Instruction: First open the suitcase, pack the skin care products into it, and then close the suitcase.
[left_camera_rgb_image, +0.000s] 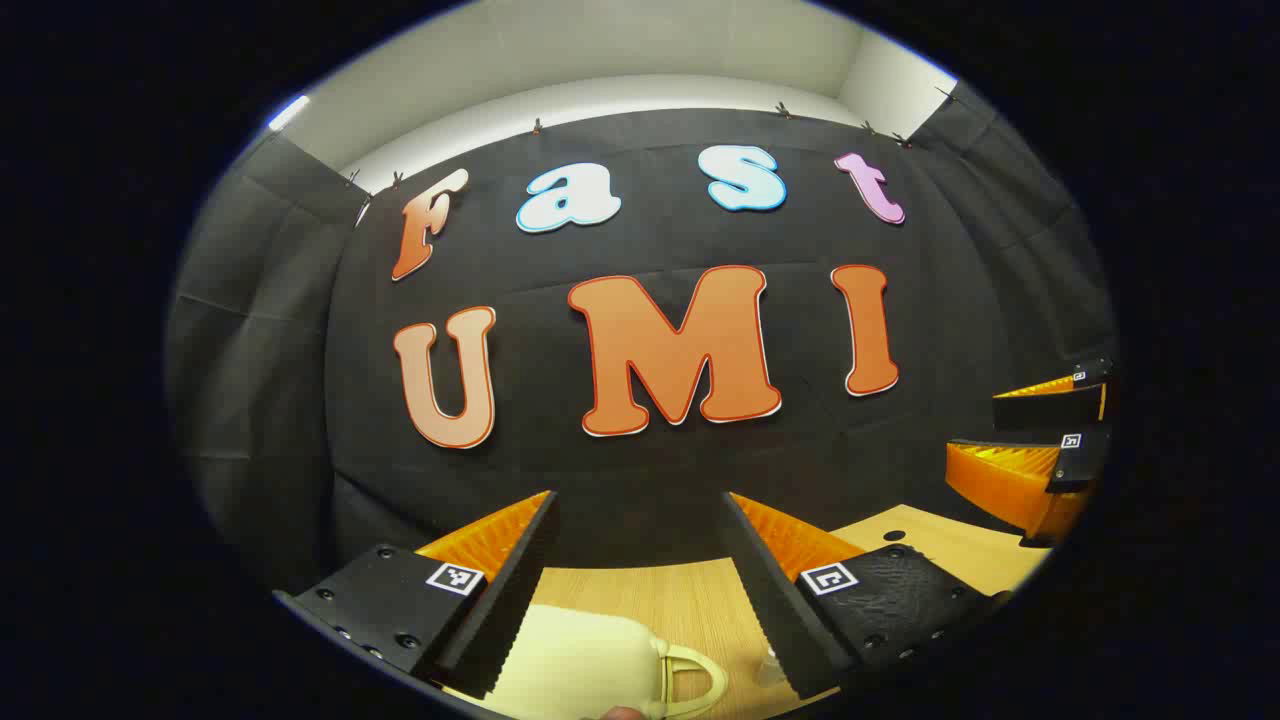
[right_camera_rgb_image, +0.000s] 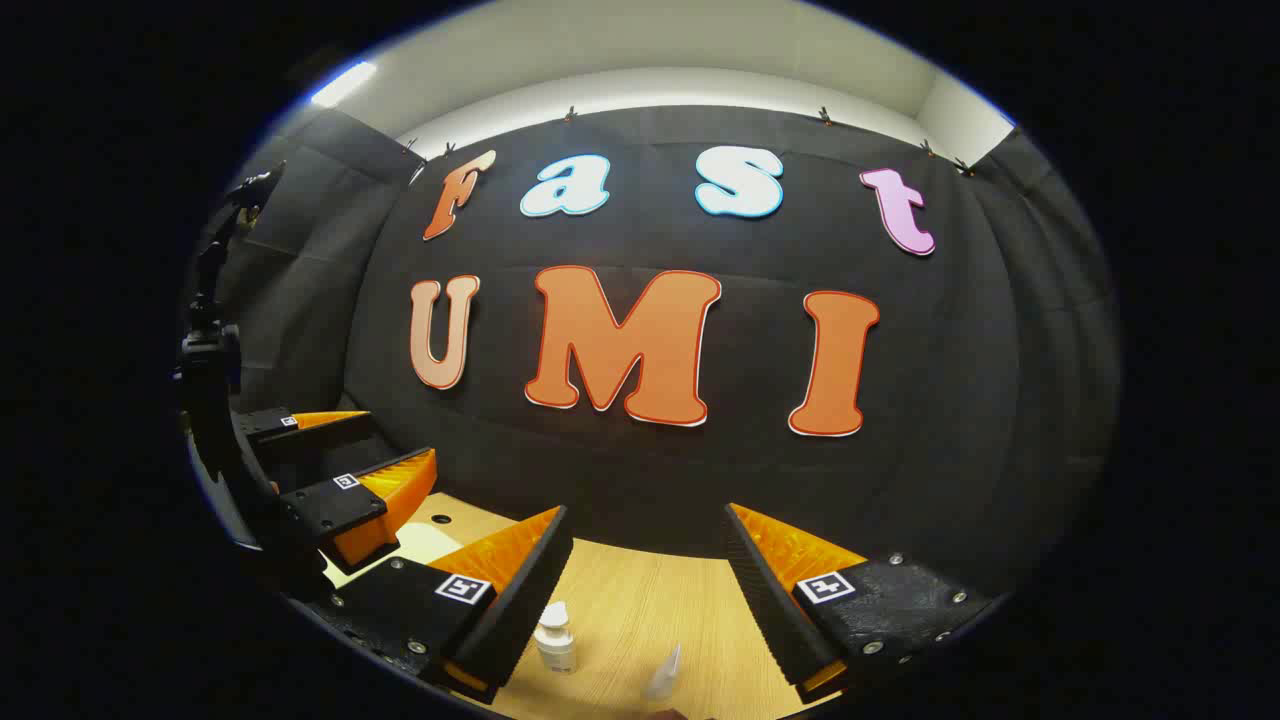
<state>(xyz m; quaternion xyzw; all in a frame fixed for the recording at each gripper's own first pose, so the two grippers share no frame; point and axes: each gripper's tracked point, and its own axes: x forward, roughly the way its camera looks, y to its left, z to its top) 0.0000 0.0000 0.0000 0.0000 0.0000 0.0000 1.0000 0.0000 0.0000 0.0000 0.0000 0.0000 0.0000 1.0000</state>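
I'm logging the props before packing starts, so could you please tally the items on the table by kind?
Suitcase: 1, pale yellow suitcase, closed, handle showing.
Skin care containers: 2, small white bottle standing upright, and a clear tube beside it.
Total: 3.
Both grippers, left and right, hover above the wooden table with jaws apart.

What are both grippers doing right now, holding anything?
Left gripper: jaws open, holding nothing, above the pale yellow suitcase on the wooden table.
Right gripper: jaws open, holding nothing, above a small white bottle.
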